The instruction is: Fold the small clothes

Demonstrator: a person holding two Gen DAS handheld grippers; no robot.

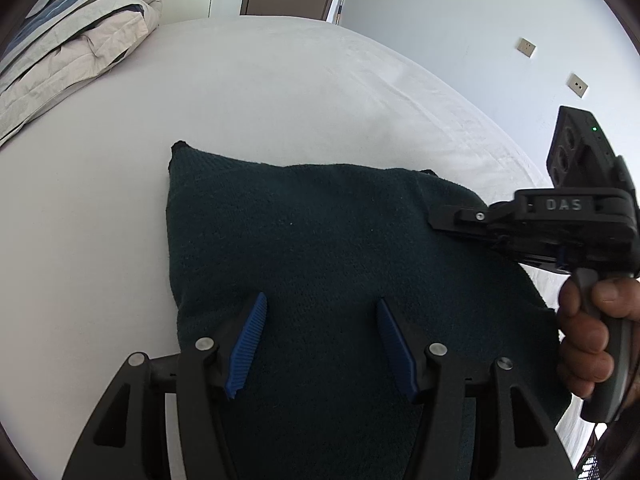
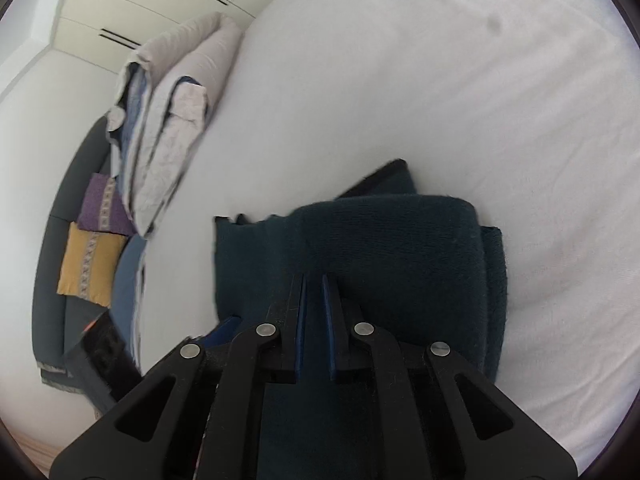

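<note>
A dark teal knitted garment [image 1: 312,240] lies on the white bed sheet [image 1: 260,92]. My left gripper [image 1: 320,304] is open above its near part, blue pads apart, holding nothing. My right gripper [image 1: 444,220] reaches in from the right over the garment's right edge. In the right wrist view the garment [image 2: 400,248] is partly folded over itself, and my right gripper [image 2: 314,280] has its jaws nearly together on a fold of the fabric.
A folded quilt [image 1: 72,44] lies on the bed at the far left, also in the right wrist view [image 2: 168,120]. Yellow [image 2: 88,264] and purple cushions sit on a dark sofa beside the bed. A door and wall stand beyond the bed.
</note>
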